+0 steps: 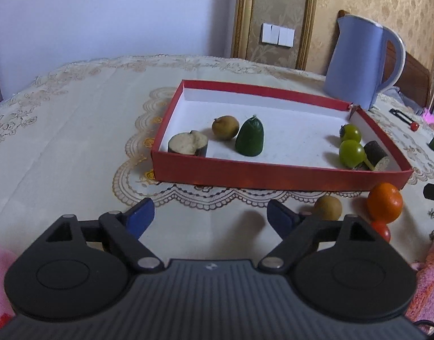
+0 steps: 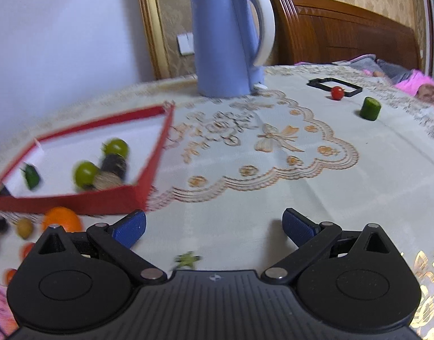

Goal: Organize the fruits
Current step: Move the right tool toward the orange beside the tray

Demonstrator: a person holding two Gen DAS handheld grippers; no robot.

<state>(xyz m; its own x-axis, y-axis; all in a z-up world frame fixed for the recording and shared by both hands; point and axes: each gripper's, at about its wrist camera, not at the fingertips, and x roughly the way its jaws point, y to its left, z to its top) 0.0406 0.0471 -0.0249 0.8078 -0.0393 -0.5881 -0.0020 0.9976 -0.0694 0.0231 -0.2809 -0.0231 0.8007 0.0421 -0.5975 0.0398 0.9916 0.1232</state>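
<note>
Right wrist view: red tray [image 2: 109,202] and its contents motion-blurred; a small green item at the housing edge, unidentifiable. Left wrist view: brown fruit [image 1: 327,208] and red tomato [image 1: 382,231] partly hidden behind the right-hand finger.

Left gripper [image 1: 209,216]: fingers spread wide, holding nothing, over bare table [image 1: 61,141] short of the tray [image 1: 273,177]. Tray holds green pieces and grapes [image 1: 350,152]. Orange [image 1: 384,202] outside, beside the tray's near wall.

Right gripper [image 2: 214,228]: fingers wide apart, empty; cucumber piece [image 2: 370,108] and cherry tomato [image 2: 337,93] well beyond.
</note>
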